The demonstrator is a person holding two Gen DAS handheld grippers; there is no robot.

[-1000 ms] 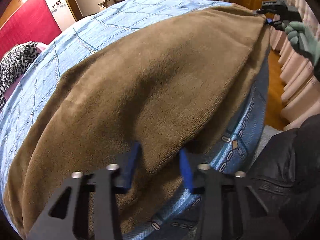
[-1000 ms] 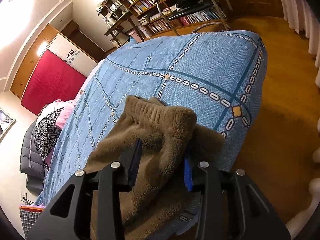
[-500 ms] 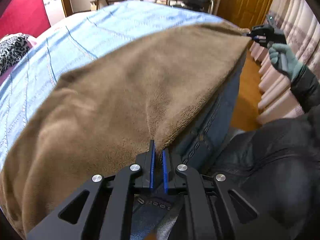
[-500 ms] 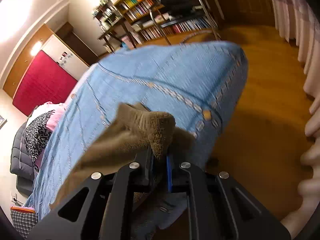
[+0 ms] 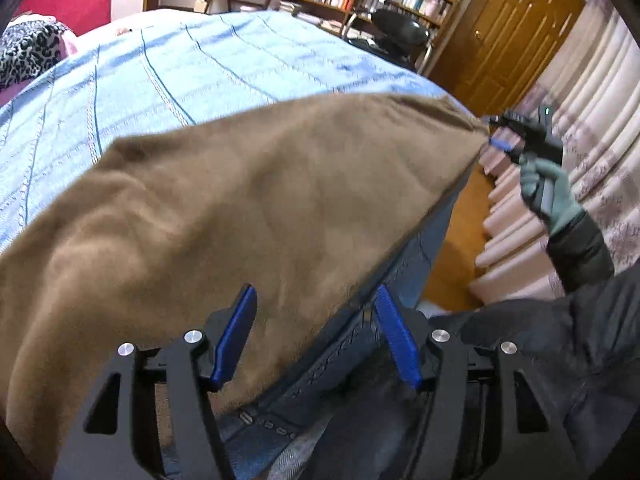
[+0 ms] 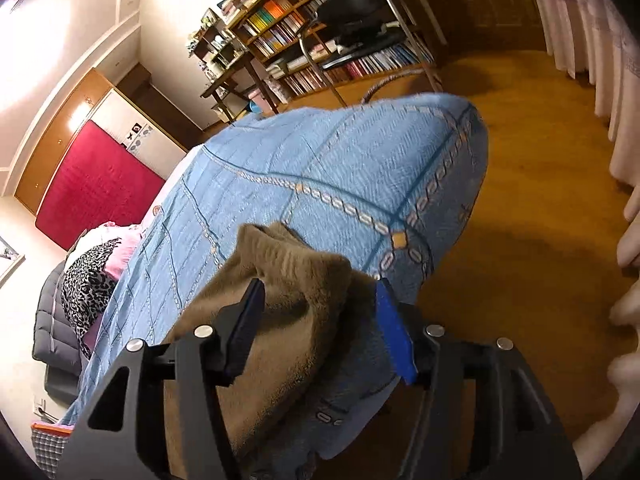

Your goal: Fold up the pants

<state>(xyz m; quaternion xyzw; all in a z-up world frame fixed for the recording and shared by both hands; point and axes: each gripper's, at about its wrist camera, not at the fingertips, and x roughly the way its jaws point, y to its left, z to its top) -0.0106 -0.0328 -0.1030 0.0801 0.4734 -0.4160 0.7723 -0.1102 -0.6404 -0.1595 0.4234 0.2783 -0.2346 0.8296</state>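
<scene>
Both grippers, left gripper (image 5: 316, 332) and right gripper (image 6: 320, 328), gape wide astride the soft, limp fleece pants (image 5: 240, 208); best pinched at the thick edge hem

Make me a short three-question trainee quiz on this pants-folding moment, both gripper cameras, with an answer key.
1. True or false: the left gripper is clamped shut on the brown pants.
2. What do the pants lie on?
A. wooden floor
B. blue bedspread
C. desk chair
3. Fill in: the right gripper has its jaws ____, with the ribbed end of the pants between them.

Key
1. False; its jaws stand apart.
2. B, the blue bedspread.
3. open
</scene>
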